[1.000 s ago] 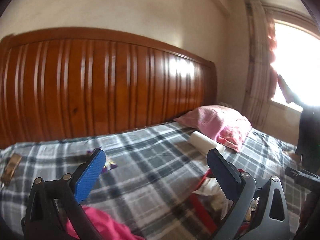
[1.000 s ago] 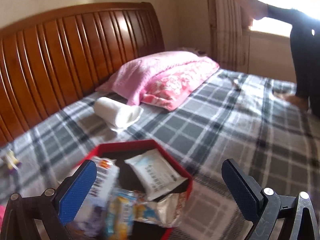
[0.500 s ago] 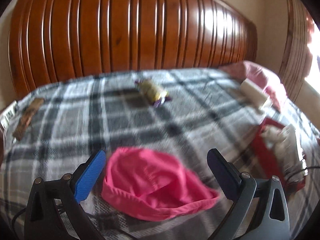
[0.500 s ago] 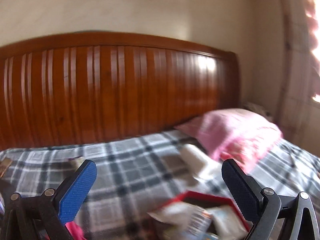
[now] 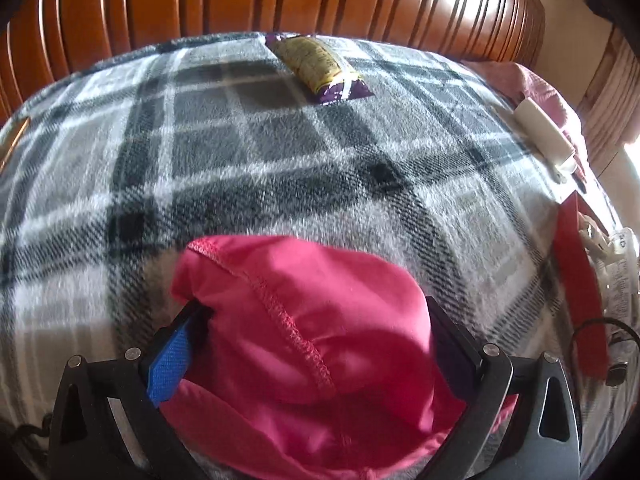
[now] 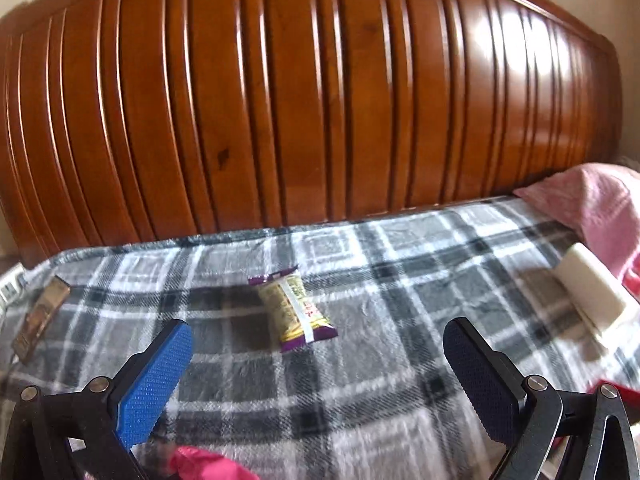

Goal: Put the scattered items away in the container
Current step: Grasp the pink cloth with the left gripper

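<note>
A pink cloth [image 5: 304, 340] lies bunched on the plaid bed cover, between the wide-open jaws of my left gripper [image 5: 312, 336], which has come down around it. A purple and yellow snack packet [image 5: 320, 68] lies farther back near the headboard; it also shows in the right wrist view [image 6: 294, 308]. The red container [image 5: 580, 280] with packets in it sits at the right edge. My right gripper [image 6: 316, 364] is open and empty, hovering above the cover short of the snack packet. A corner of the pink cloth [image 6: 200, 464] shows at the bottom of the right wrist view.
A wooden headboard [image 6: 304, 112] bounds the far side. A white roll [image 6: 592, 288] and a pink pillow [image 6: 592, 196] lie at the right. A brown flat bar [image 6: 40, 316] lies at the left edge of the plaid cover [image 6: 400, 280].
My left gripper dropped down and forward so its open jaws now straddle the pink cloth. My right gripper swung left and tilted down, away from the red container toward the snack packet.
</note>
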A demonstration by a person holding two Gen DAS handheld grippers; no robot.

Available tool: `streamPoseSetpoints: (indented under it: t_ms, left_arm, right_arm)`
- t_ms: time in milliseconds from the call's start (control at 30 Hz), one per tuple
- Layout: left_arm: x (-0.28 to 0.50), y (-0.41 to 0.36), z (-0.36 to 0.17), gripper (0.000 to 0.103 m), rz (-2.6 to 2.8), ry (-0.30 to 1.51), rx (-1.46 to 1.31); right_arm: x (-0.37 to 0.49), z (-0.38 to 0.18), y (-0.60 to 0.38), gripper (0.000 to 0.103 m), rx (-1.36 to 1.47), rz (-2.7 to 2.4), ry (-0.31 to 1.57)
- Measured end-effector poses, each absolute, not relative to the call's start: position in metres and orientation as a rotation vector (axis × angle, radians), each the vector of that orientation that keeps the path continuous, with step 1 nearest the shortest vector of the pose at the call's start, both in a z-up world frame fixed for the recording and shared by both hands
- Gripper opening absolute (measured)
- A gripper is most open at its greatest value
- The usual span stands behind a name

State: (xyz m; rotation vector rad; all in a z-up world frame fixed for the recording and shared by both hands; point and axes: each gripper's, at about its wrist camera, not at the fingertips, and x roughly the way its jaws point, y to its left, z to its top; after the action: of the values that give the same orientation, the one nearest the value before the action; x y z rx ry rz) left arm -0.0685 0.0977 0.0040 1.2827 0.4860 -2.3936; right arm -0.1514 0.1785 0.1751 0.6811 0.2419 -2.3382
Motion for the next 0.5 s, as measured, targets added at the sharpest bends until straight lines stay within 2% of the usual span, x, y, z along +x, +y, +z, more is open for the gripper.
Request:
streamPoseSetpoints:
  t_ms: [167,300,500]
  left_arm:
    - [-0.084,0.094,0.001,0.103,-2.405,0.358,1.258]
    - [-0.103,0.085,-0.003,0.103,-2.437,0.230,1.224]
    - [-0.129,0.059,-0.004,0.103,-2.424,0.271,1.213]
  right_arm:
    - [-0.178,0.158,0.165,0.103,0.685,-2.352,0.286]
    - [-0.218,0.129,0.149,0.103,0.842,-2.313,0.279]
    - [-0.271,0.083,0.128,0.103,1.053,-2.292,0.186]
